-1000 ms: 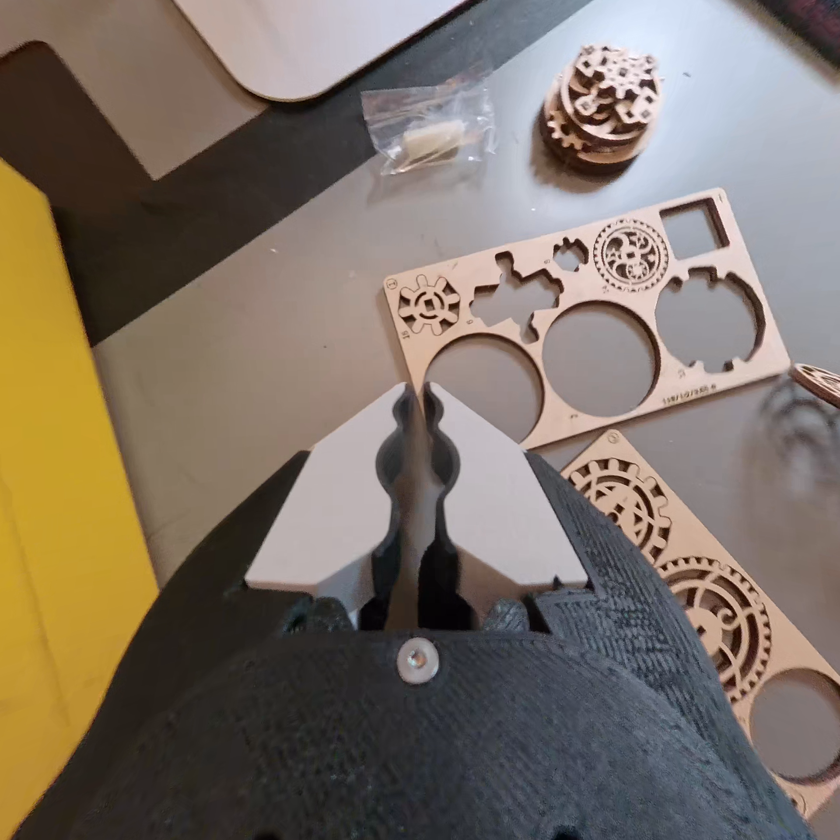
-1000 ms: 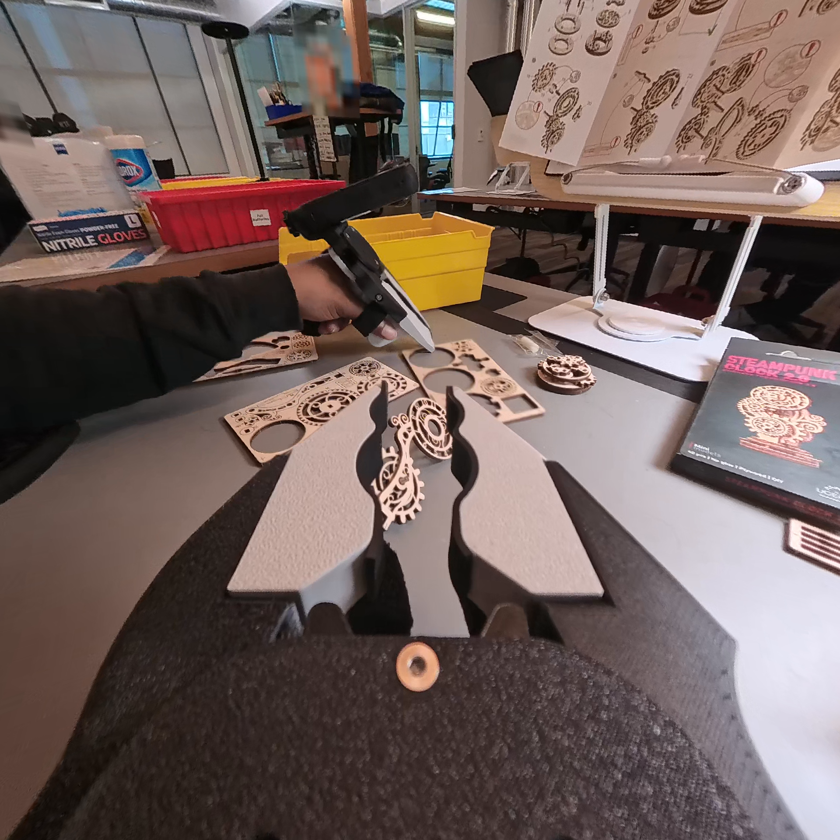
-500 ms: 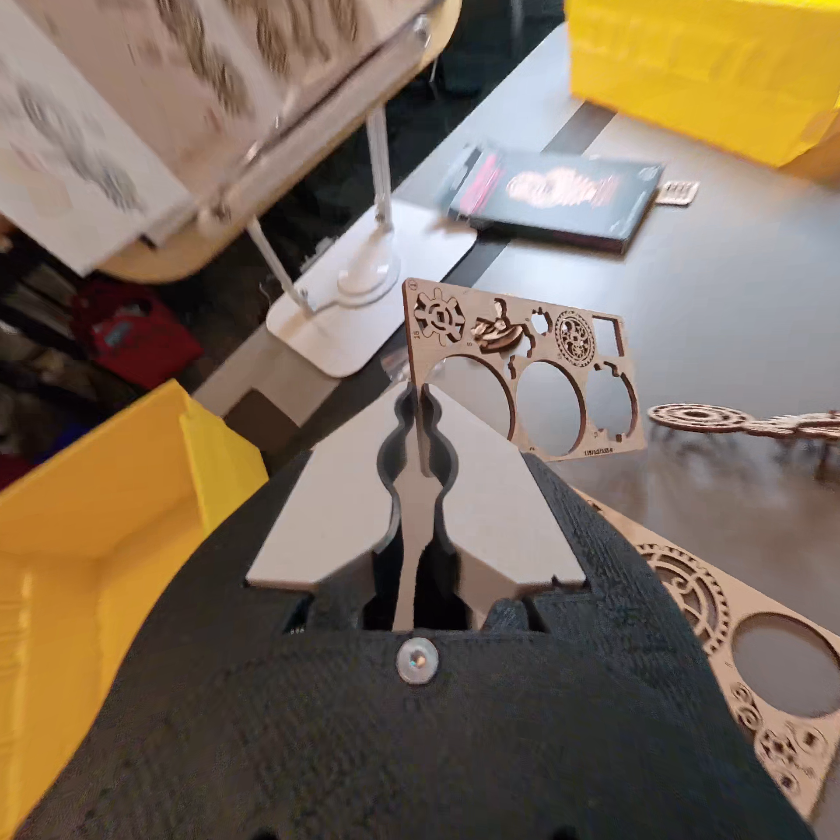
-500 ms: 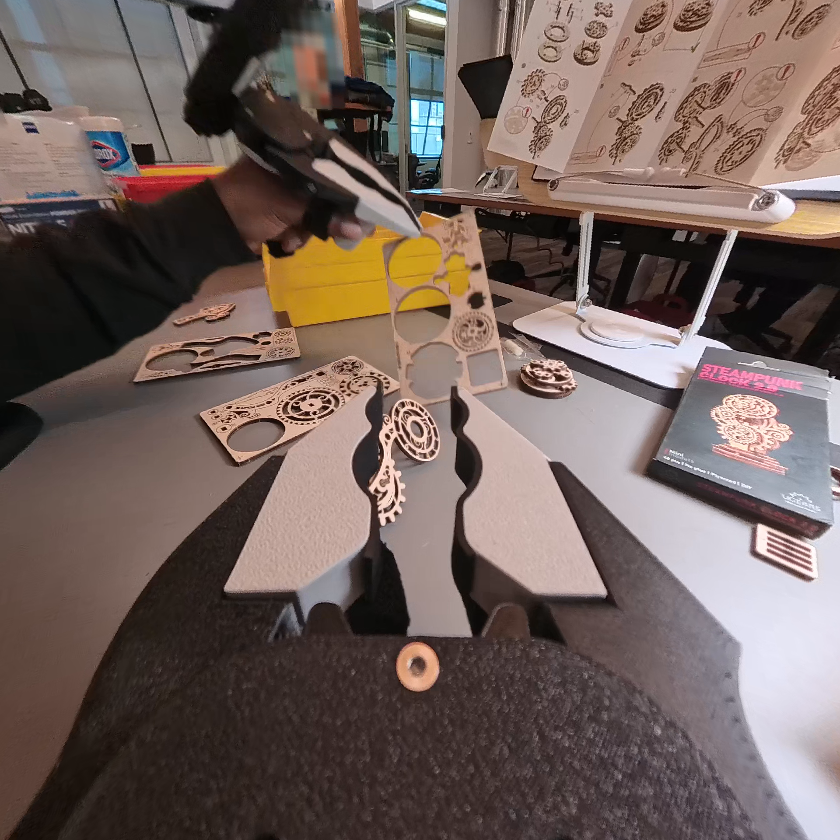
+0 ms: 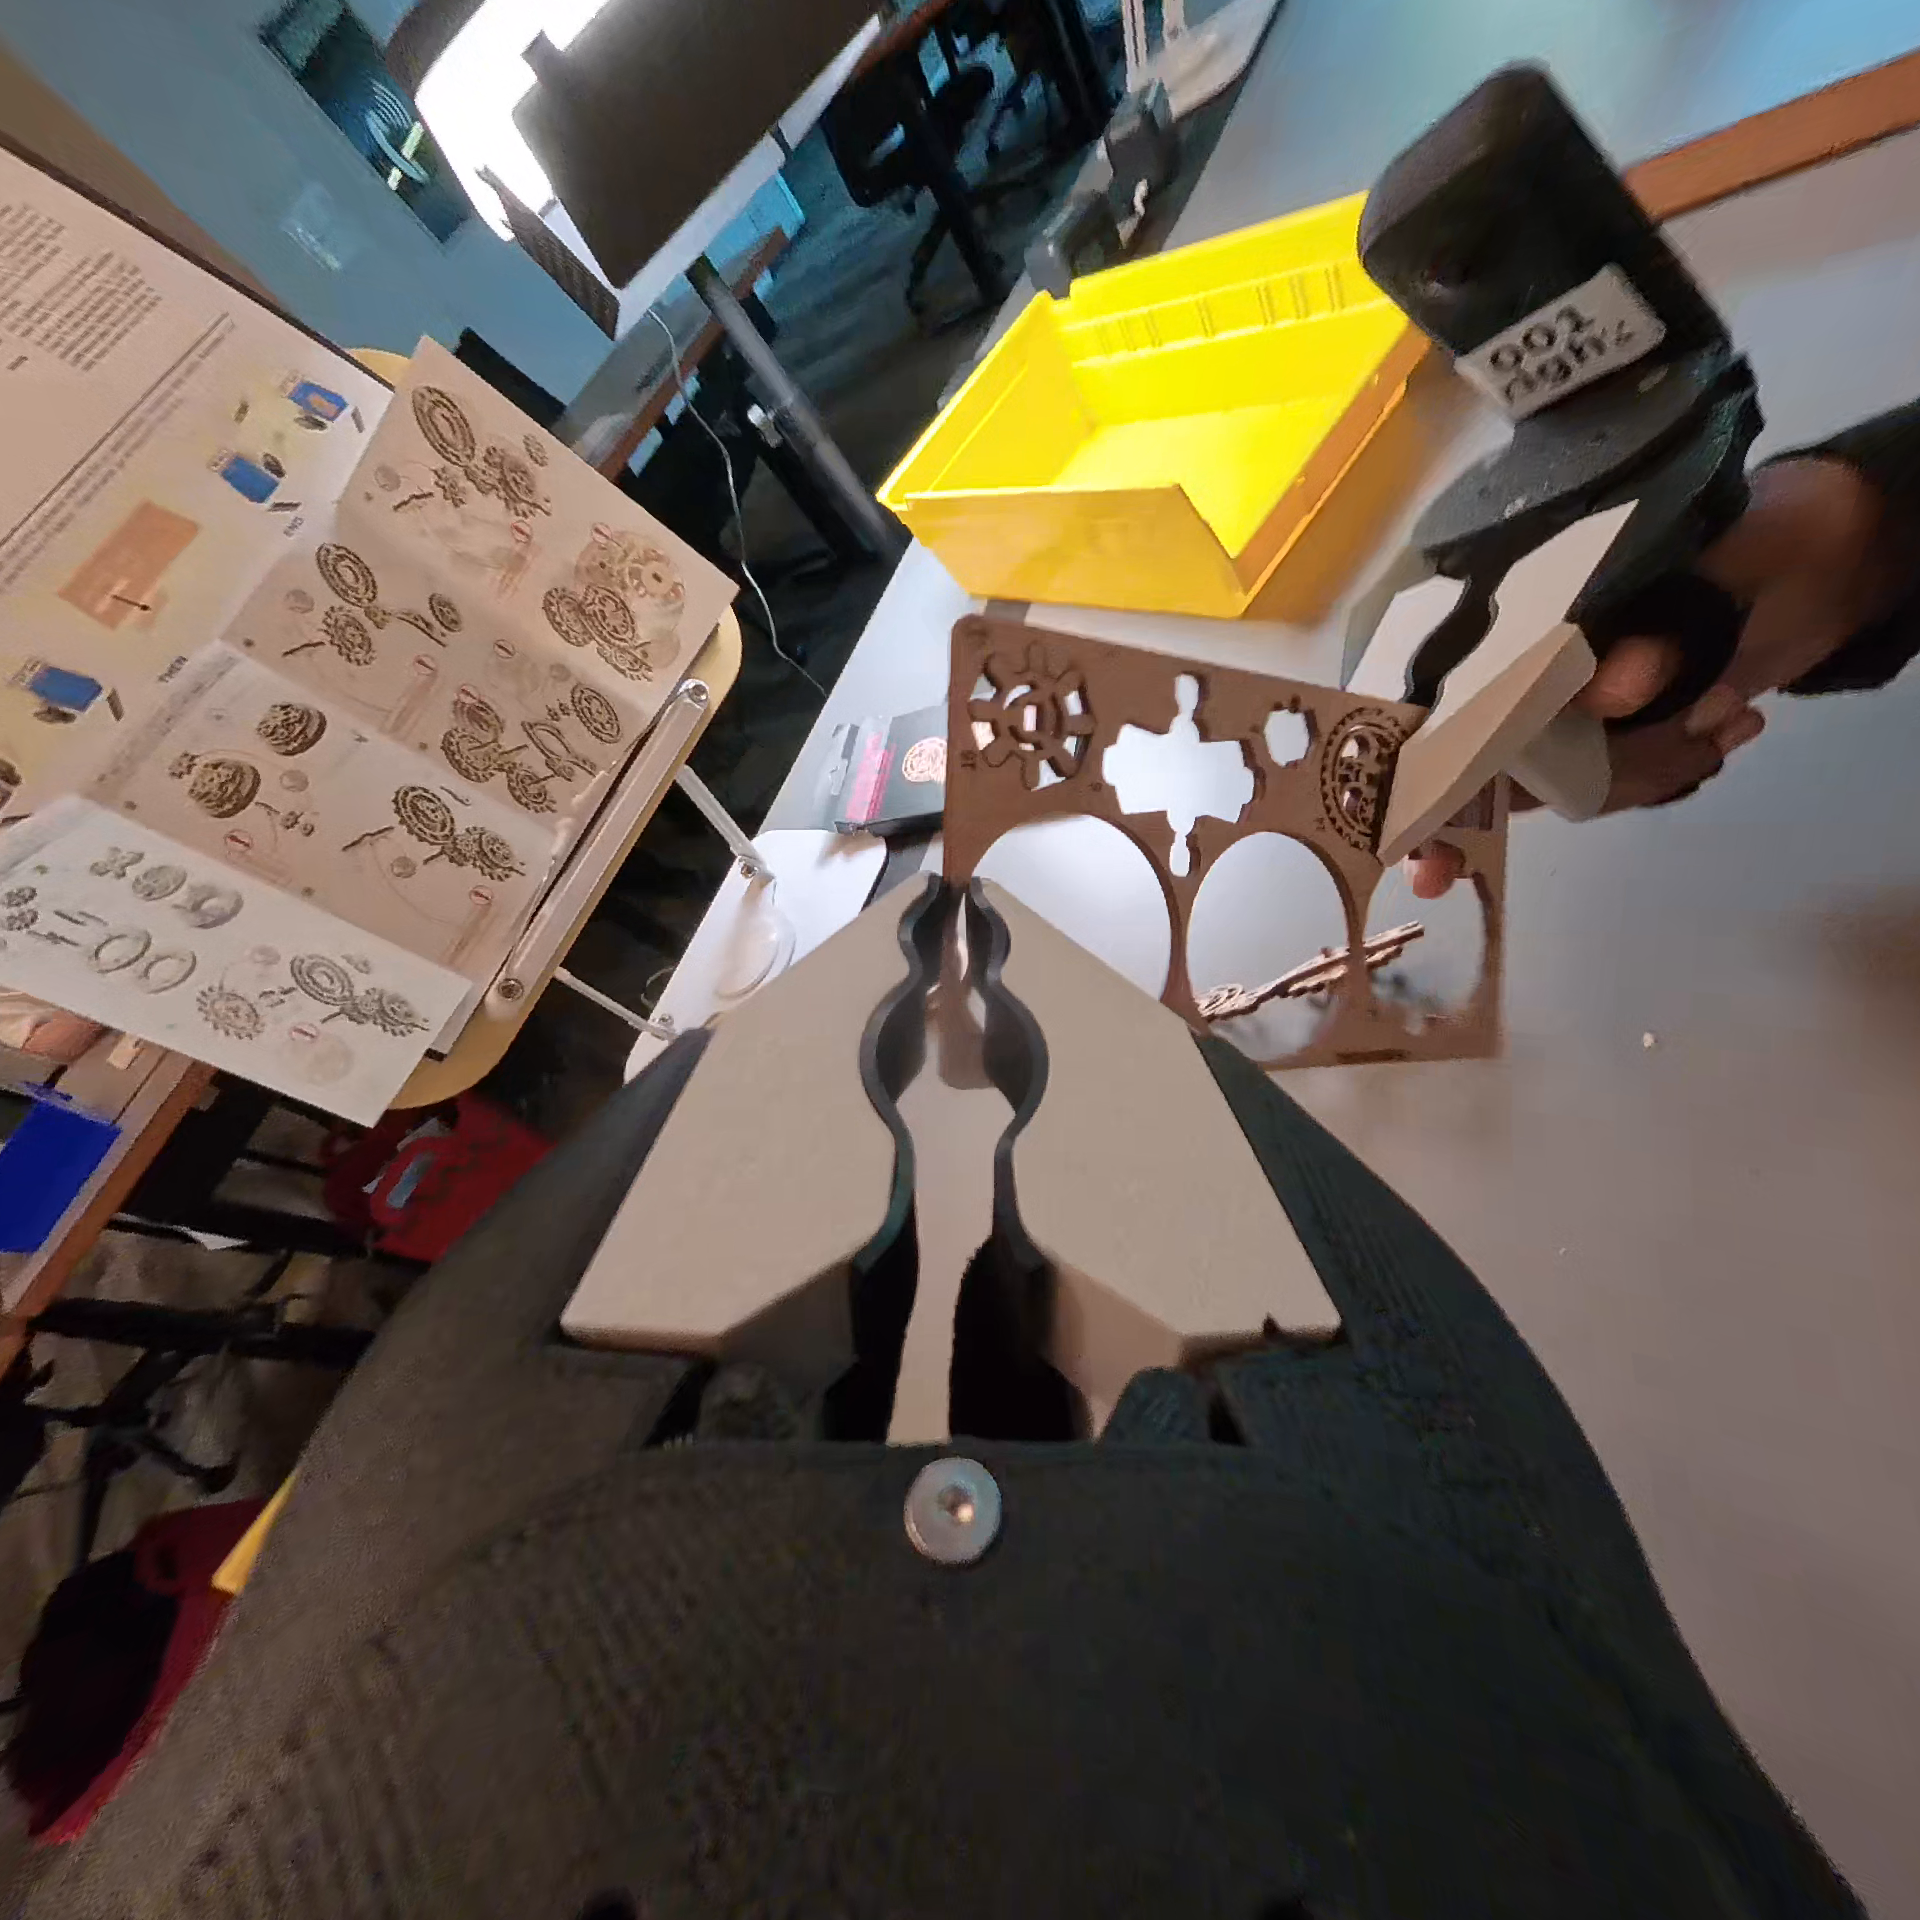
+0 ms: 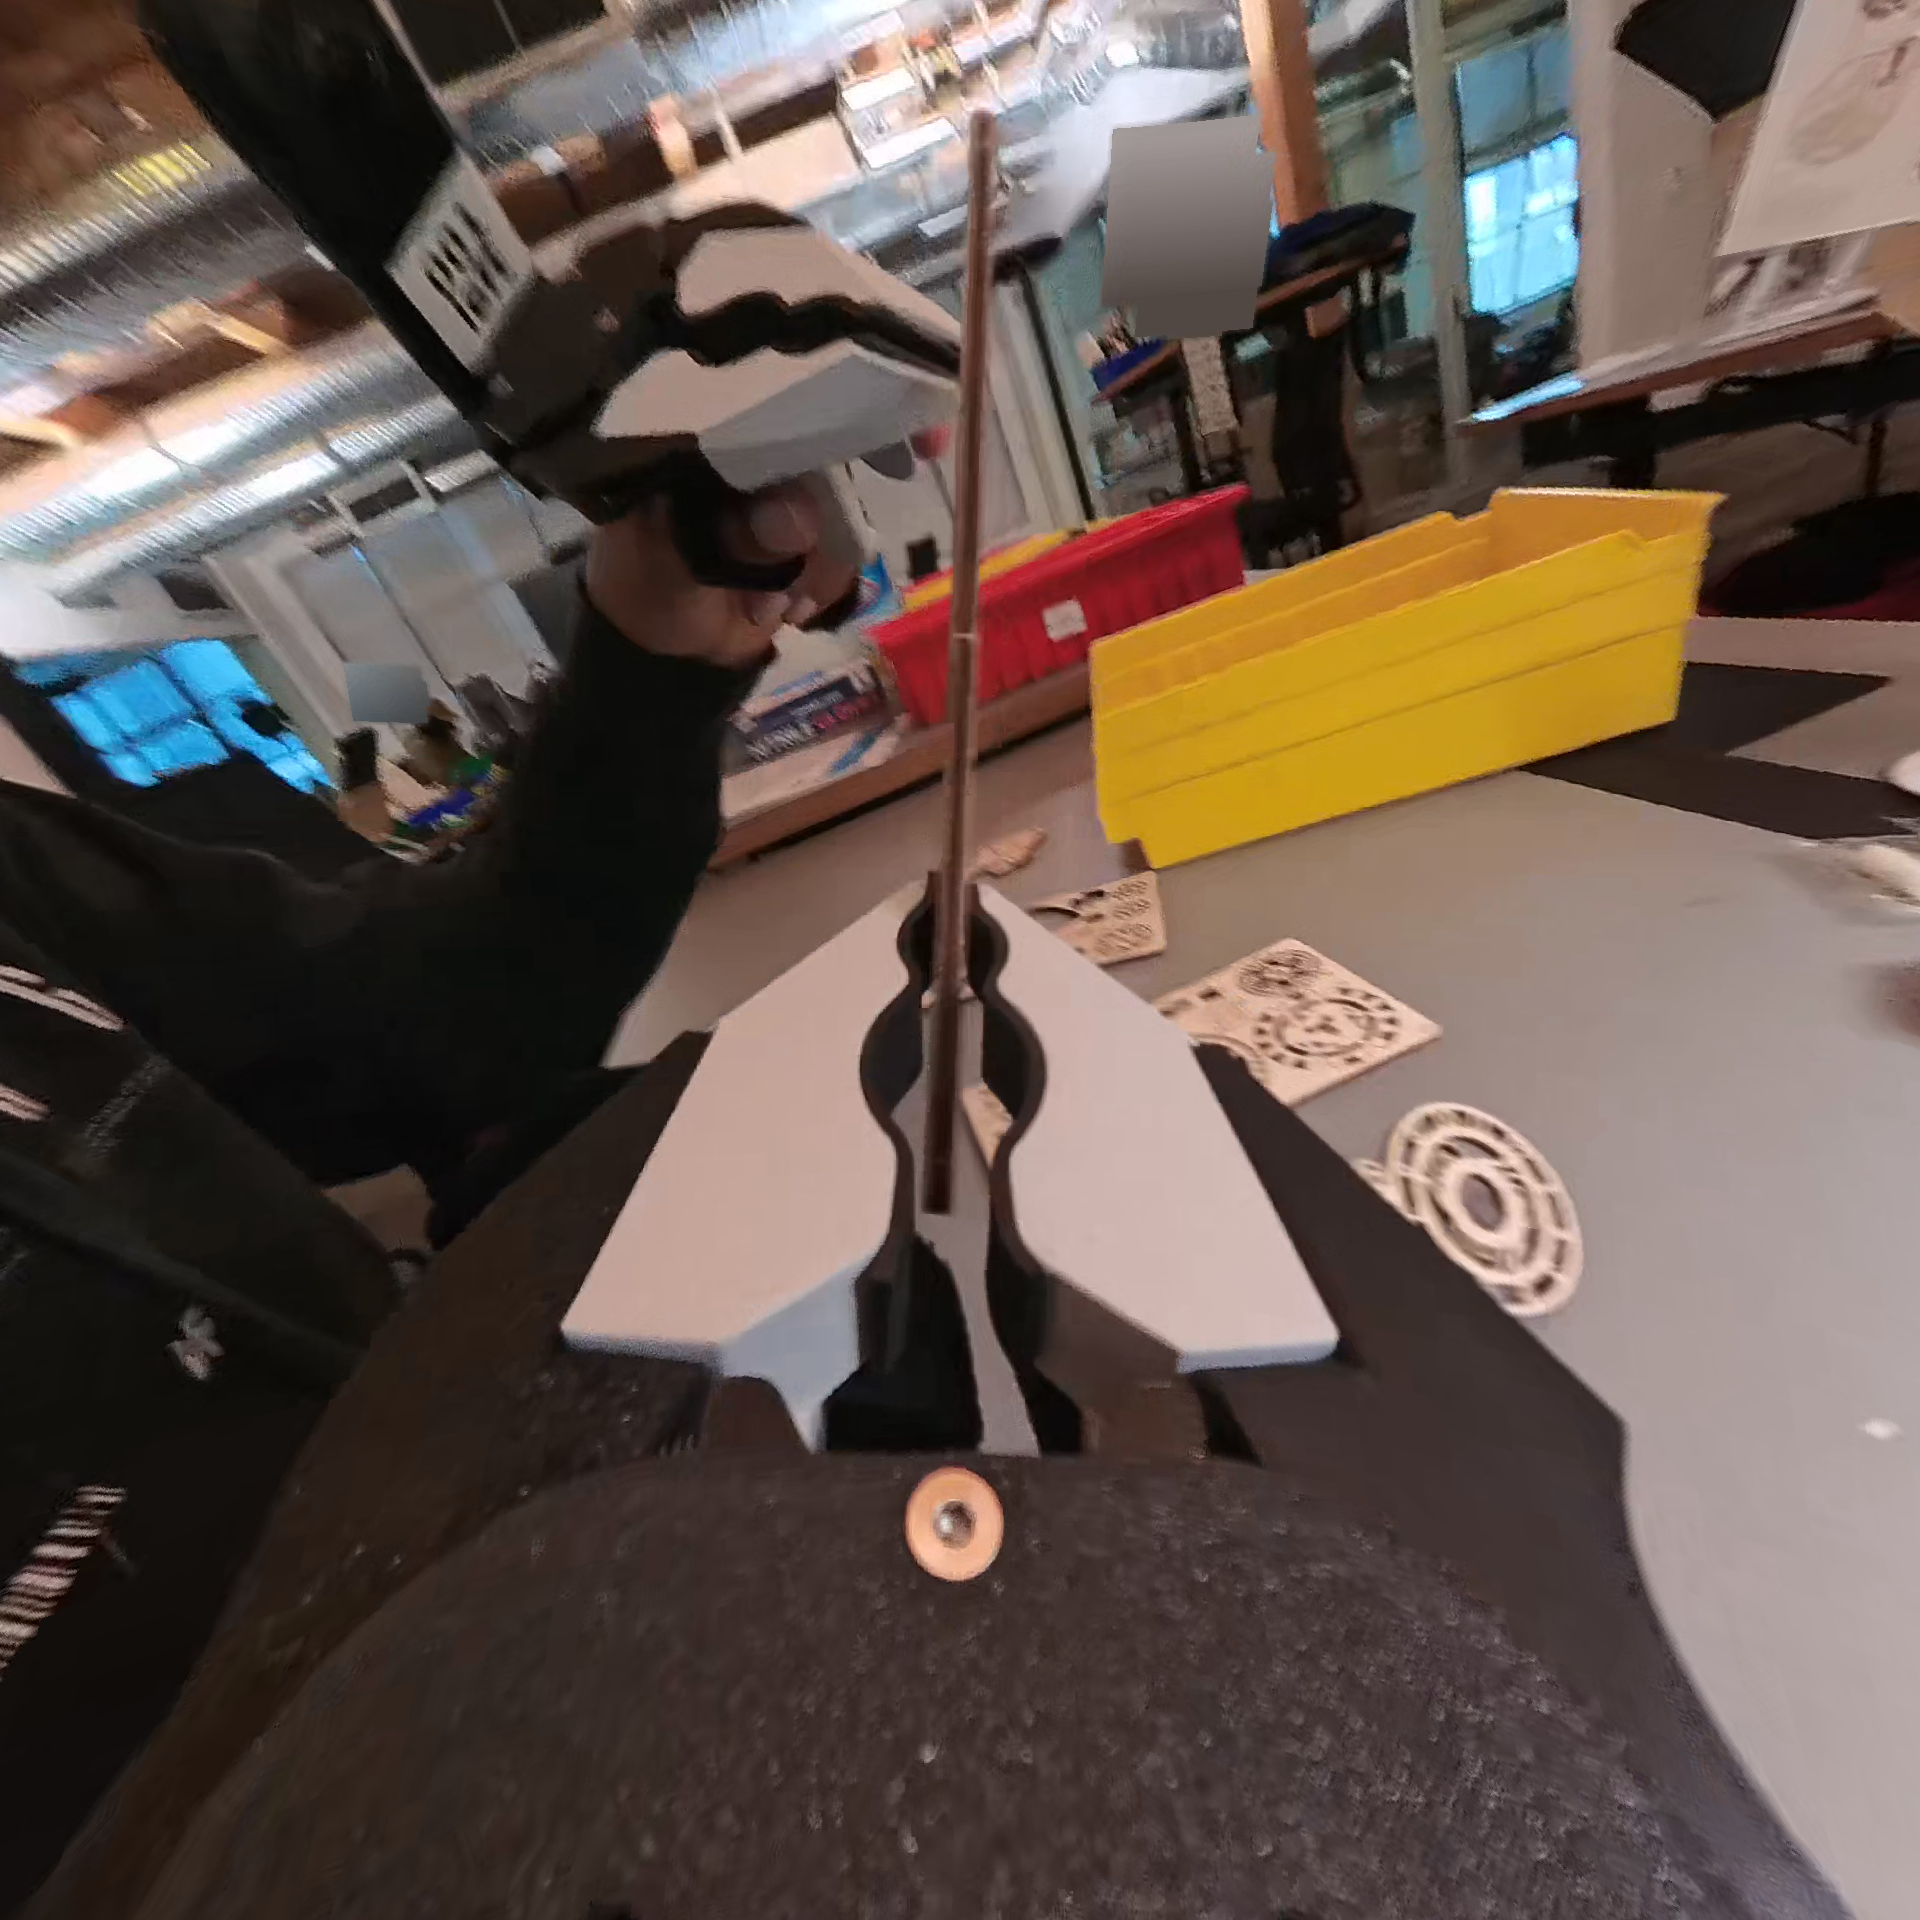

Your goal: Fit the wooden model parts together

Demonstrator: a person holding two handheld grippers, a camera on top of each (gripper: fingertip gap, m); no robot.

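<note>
Both grippers now pinch the lifted wooden sheet (image 5: pixel 1226 862) — opposite edges.

The wooden sheet (image 5: pixel 1226 852) is hanging above the table (image 5: pixel 1558 1195), with the bin (image 5: pixel 1143 478) sitting behind it and the instruction pages (image 5: pixel 343 707) standing off to the left. In the right wrist view, more sheets (image 6: pixel 1299 1018) and a gear ring (image 6: pixel 1475 1205) are lying on the table to the right.

Left wrist view: camera behind own fingers, raised above bench (image 5: pixel 1662 1195), tilted, facing yellow bin (image 5: pixel 1132 468) and instruction sheets (image 5: pixel 343 675); close range.

Right wrist view: camera low over bench, facing same bin across it.

Shared: wooden sheet (image 5: pixel 1226 821), seen flat-on in left, edge-on in right; bin; each opposite hand-held gripper.
</note>
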